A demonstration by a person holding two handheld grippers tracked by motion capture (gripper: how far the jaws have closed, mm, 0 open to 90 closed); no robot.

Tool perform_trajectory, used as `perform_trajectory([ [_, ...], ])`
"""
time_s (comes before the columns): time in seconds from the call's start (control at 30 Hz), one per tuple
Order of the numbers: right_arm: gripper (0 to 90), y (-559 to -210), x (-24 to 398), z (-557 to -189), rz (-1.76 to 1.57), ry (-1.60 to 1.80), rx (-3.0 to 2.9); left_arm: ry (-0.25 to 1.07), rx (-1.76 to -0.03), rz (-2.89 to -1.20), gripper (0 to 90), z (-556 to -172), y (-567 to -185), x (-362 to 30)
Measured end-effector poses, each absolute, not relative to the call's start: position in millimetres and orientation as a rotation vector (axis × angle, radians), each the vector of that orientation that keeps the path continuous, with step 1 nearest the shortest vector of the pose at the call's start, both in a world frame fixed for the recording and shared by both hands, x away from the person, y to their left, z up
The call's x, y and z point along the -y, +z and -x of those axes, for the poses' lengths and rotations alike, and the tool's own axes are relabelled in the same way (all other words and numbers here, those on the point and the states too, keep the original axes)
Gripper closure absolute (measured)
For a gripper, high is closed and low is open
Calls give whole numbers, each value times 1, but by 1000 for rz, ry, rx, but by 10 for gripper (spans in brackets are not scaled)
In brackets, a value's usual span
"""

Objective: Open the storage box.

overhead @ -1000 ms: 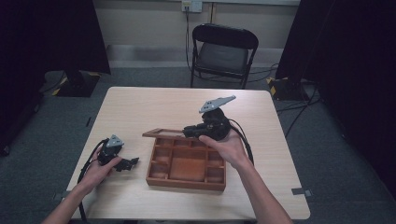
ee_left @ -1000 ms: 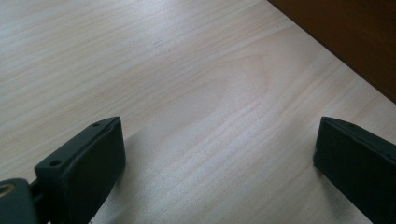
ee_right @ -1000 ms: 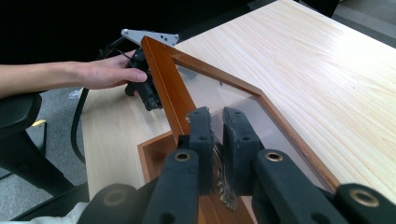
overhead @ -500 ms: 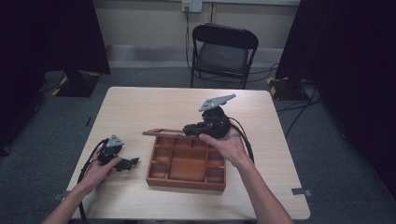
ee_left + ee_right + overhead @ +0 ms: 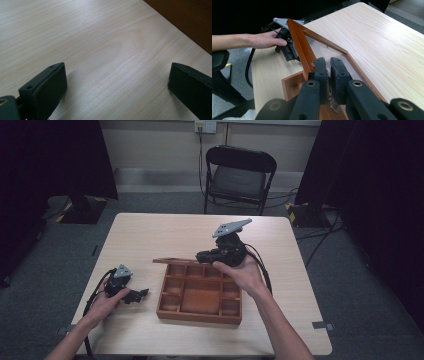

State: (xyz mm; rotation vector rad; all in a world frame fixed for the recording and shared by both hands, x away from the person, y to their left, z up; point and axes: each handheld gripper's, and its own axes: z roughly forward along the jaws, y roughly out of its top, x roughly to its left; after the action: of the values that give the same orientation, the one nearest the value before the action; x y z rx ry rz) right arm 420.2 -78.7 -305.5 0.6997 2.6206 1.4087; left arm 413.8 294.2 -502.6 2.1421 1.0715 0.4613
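A wooden box [image 5: 197,316] with several compartments sits at mid-table. Its hinged lid [image 5: 172,261], a wooden frame around a clear pane, is raised over the box's far edge. My right gripper [image 5: 202,256] is shut on the lid. In the right gripper view the jaws [image 5: 327,61] pinch the lid's frame [image 5: 298,40] and pane, with a corner of the box [image 5: 289,86] below. My left gripper [image 5: 140,295] rests on the table left of the box, open. Its jaws [image 5: 115,82] stand wide apart over bare wood, with the box wall [image 5: 185,20] ahead.
The light wooden table [image 5: 165,232] has free room behind and to both sides of the box. A black folding chair [image 5: 237,172] stands past the far edge. Cables trail from both grippers across the table.
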Motion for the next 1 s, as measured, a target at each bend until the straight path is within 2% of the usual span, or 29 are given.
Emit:
perform_trajectory([
  [1.0,834,-307,81,-420,-724,1446,-2552,465,-1071,-2143,17,-414,-502,-294],
])
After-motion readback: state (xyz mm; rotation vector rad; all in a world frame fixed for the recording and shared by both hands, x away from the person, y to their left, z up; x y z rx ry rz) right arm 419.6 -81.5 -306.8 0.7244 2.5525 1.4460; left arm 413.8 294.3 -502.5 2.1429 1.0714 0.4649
